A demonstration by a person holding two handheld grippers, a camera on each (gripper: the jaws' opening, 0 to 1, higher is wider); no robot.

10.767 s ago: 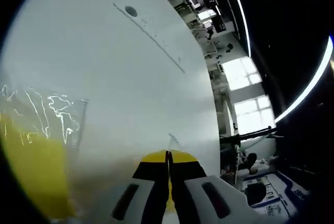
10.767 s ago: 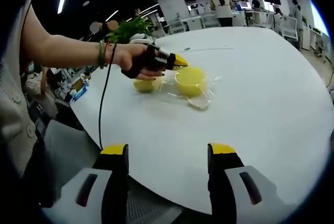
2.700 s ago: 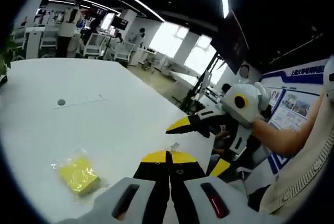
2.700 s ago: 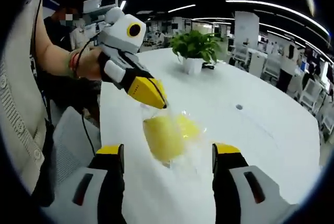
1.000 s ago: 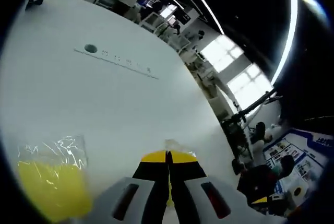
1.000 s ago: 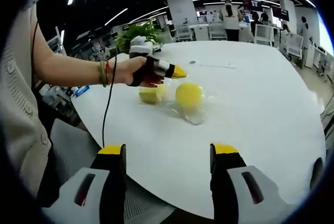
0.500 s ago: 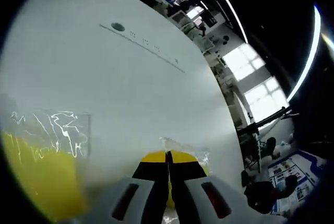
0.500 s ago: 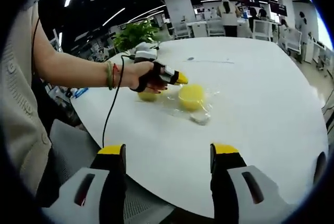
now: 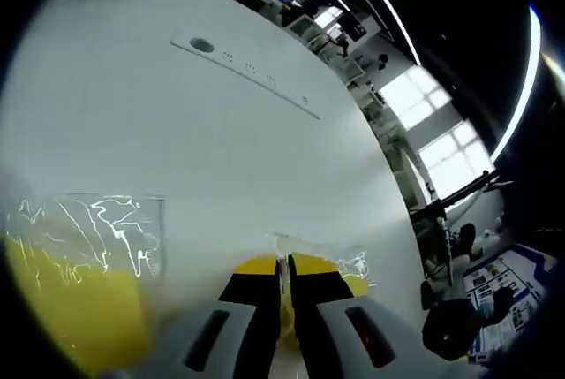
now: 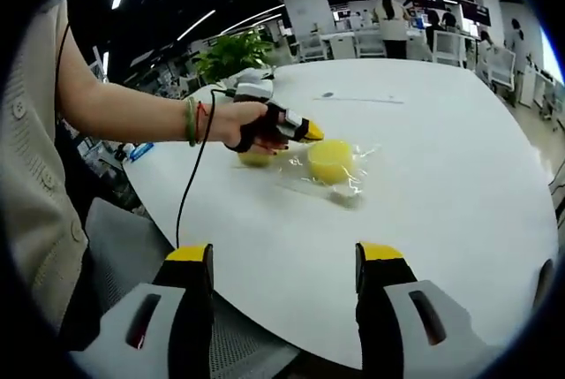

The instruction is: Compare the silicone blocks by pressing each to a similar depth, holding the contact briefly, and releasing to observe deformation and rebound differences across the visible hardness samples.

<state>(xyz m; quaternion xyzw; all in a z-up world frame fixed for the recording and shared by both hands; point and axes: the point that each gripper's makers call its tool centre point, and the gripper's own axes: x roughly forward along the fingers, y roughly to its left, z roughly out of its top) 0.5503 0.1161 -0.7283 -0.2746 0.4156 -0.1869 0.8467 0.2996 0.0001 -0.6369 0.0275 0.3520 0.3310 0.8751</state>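
since half a second ago the left gripper [image 10: 305, 131] has edged right, its closed yellow tips pressing a bagged yellow silicone block [image 10: 256, 157] left of centre in the right gripper view. the second bagged block [image 10: 330, 161] lies just right on the white table [image 10: 459, 176]. the right gripper [image 10: 282, 264] hangs open at bottom.

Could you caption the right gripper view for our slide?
Left gripper, jaws shut, meets bagged yellow silicone block on white table.
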